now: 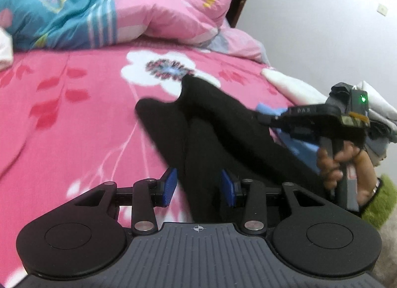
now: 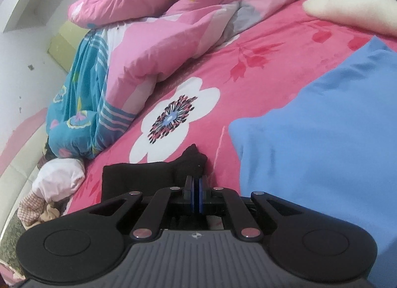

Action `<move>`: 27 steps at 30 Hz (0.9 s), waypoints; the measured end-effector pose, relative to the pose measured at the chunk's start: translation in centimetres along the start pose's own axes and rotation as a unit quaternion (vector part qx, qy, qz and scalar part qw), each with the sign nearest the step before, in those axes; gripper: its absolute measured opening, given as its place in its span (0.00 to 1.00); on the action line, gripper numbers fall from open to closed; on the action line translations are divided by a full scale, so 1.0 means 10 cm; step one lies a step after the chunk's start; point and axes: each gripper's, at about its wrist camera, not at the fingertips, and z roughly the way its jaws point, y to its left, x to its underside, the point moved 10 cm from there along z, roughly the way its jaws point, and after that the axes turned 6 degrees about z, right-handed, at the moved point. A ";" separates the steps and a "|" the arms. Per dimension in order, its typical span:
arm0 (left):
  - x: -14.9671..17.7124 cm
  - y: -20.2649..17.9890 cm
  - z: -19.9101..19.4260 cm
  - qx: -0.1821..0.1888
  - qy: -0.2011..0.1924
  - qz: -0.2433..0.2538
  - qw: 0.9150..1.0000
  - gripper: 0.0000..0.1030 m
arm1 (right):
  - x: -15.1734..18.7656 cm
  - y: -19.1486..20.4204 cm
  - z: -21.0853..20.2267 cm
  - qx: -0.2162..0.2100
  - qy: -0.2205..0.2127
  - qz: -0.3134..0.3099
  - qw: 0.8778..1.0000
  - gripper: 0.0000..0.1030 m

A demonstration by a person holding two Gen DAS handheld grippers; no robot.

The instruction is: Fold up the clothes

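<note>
A black garment [image 1: 198, 124] lies on the pink floral bedsheet [image 1: 74, 114], its two legs reaching away from me. My left gripper [image 1: 199, 186] is open, its blue pads on either side of the garment's near end, without gripping it. In the right wrist view my right gripper [image 2: 196, 195] is shut on the black garment [image 2: 148, 176] at its edge. The right gripper also shows in the left wrist view [image 1: 263, 118], held by a hand at the garment's right side.
A pink and teal quilt [image 1: 111, 7] is bunched at the head of the bed. A blue garment [image 2: 322, 139] lies right of the black one. A white cloth [image 2: 352, 2] and stacked clothes [image 1: 372, 104] sit at the right. Small crumpled clothes [image 2: 57, 181] lie at the left.
</note>
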 end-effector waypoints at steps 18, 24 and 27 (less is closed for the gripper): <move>-0.01 -0.02 0.14 -0.051 -0.016 0.008 0.999 0.08 | -0.15 0.06 -0.49 0.098 -0.078 -0.078 0.989 0.21; 0.02 0.00 0.06 -0.029 -0.026 -0.006 0.999 0.09 | -0.02 0.57 -0.42 0.064 -0.053 -0.159 0.984 0.27; 0.04 0.01 0.05 -0.021 -0.025 -0.016 0.999 0.11 | 0.07 0.77 -0.24 0.036 -0.007 -0.170 0.985 0.30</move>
